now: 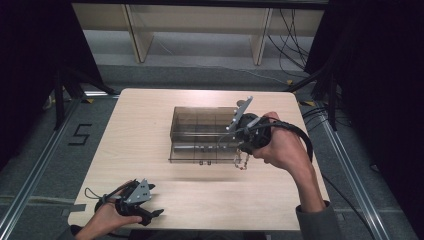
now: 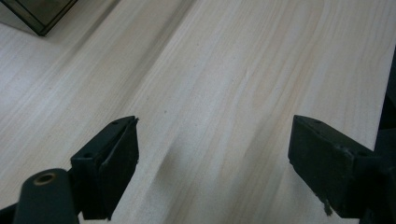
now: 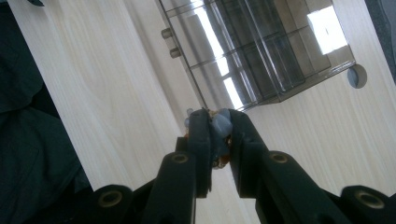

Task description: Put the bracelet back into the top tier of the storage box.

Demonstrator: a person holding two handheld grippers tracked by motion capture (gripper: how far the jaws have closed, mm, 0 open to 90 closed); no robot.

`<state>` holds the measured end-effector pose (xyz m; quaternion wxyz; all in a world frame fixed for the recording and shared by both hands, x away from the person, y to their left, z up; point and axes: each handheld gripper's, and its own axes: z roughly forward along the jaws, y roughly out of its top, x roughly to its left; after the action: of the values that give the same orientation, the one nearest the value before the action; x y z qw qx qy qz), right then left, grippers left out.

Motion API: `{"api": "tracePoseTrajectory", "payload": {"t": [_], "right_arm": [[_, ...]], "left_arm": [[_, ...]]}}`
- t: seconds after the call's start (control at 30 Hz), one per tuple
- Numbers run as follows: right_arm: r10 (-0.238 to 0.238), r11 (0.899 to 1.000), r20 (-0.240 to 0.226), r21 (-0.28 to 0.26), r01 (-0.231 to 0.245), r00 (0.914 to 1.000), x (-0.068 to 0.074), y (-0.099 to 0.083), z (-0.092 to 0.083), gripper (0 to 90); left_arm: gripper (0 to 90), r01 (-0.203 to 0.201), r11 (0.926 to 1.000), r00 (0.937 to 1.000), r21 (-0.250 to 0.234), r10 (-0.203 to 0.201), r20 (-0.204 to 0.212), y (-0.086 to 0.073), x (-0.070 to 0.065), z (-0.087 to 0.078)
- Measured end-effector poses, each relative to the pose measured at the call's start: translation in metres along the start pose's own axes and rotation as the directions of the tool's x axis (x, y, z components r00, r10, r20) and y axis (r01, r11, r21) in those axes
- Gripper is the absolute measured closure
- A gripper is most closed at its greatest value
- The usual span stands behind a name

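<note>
At the near left corner of the desk (image 1: 150,125) we see the left hand (image 1: 107,215) low by the edge, its left tongs (image 1: 155,214) lying nearly level and pointing right. In the left gripper view those jaws stand wide apart over bare wood with nothing between them, and a corner of the smoky clear organizer box (image 2: 39,14) shows at the top left.

At the middle of the desk sits the organizer box (image 1: 200,135), its compartments open to the top and two small knobs (image 3: 170,43) on its side. Just right of it the right hand (image 1: 282,147) is raised, wrist bent, its right tongs (image 1: 243,150) pointing down beside the box's near right corner; the cable loops over the forearm.

From the right tongs hangs a beaded string (image 1: 241,161), dangling clear of the desk against the box's front. The right gripper view brings us closer: the jaws are clamped on a pale blue bead (image 3: 220,125) of that string.
</note>
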<state>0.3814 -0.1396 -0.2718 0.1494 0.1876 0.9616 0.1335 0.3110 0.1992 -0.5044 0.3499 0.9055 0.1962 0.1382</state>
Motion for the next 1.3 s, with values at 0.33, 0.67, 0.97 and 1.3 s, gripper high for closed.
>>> {"api": "tracePoseTrajectory", "payload": {"t": [0.33,0.67,0.97,1.3], "right_arm": [[0.015,1.0,-0.005,-0.012,-0.015,0.9999,-0.005,0.008,-0.008,80.7],[0.02,1.0,-0.007,-0.01,-0.021,0.9998,-0.012,0.02,-0.013,80.7],[0.009,1.0,-0.011,-0.005,-0.009,0.9999,-0.019,0.029,-0.011,80.7],[0.027,1.0,-0.03,0.01,-0.027,0.9992,-0.027,0.036,-0.004,80.7]], "left_arm": [[16.2,-0.003,1.0,1.0,-0.001,0.003,0.0,0.0,0.0,0.0],[16.2,-0.01,0.9999,0.9999,0.003,0.01,-0.006,0.0,0.0,-0.001],[16.3,-0.012,0.9999,0.9999,0.009,0.012,-0.001,0.0,0.001,-0.001],[16.2,-0.01,0.9999,0.9999,0.007,0.01,-0.002,0.0,0.001,-0.001]]}}
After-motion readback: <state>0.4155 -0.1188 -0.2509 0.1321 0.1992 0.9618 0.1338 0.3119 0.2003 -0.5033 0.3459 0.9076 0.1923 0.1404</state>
